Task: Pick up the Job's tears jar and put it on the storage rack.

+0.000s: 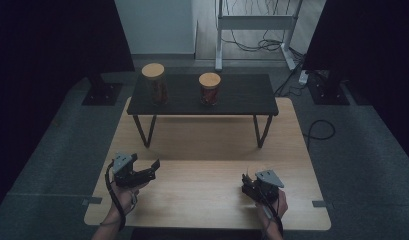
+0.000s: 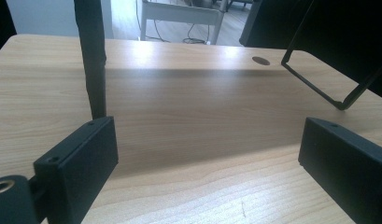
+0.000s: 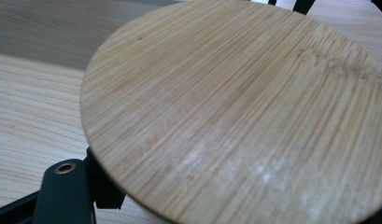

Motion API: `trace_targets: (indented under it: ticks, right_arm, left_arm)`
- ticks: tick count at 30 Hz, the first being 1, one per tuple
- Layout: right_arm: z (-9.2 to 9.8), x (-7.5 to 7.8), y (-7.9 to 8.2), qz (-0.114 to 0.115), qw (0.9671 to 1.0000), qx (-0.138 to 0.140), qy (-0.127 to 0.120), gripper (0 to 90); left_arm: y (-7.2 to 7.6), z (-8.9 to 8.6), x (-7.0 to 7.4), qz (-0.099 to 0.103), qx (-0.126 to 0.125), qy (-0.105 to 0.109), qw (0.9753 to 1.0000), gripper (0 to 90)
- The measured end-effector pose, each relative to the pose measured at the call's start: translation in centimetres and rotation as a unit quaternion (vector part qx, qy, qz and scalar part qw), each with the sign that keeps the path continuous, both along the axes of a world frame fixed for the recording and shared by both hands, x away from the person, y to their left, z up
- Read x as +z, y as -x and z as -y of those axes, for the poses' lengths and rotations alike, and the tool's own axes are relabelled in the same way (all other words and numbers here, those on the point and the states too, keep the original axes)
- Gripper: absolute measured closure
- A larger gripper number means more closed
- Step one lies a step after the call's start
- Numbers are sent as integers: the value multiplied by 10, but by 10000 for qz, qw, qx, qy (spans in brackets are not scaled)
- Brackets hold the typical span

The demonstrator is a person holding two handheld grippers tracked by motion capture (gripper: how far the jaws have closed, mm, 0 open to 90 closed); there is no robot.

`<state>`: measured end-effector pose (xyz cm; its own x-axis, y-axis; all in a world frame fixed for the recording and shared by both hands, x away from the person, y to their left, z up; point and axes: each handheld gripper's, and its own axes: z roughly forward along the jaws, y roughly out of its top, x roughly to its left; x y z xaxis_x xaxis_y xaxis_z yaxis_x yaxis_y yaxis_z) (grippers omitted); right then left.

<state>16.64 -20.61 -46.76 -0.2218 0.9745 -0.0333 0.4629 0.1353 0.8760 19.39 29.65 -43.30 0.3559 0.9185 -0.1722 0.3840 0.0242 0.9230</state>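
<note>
My left gripper (image 1: 146,162) (image 2: 207,158) hovers low over the front left of the wooden table (image 1: 202,150), open, with bare wood between its jaws. At the front right, my right gripper (image 1: 249,184) is shut on something topped by a round bamboo lid (image 3: 235,107). The lid sits very close to that gripper's camera, and one black finger (image 3: 62,196) runs under its rim. What lies below the lid is hidden. Two glass jars with bamboo lids stand on a low black shelf (image 1: 242,92): a taller one (image 1: 155,84) at left, a shorter one (image 1: 209,89) near the middle.
The black shelf stands on thin metal legs (image 2: 93,56) across the back of the table, with open room under it. Another leg frame (image 2: 319,88) shows at right. Dark curtains, a white stand (image 1: 254,22) and floor cables (image 1: 319,130) lie beyond.
</note>
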Motion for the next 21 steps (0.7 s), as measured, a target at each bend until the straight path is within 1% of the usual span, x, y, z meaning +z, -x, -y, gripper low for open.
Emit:
trace_targets:
  ticks: [8,21]
  right_arm:
    - [2,2,2,55,10000,-6,-48,251]
    - [2,9,6,200,9998,10,-47,251]
  left_arm:
    - [0,1,0,-3,-19,-14,10000,43]
    - [0,1,0,-19,-6,-15,10000,44]
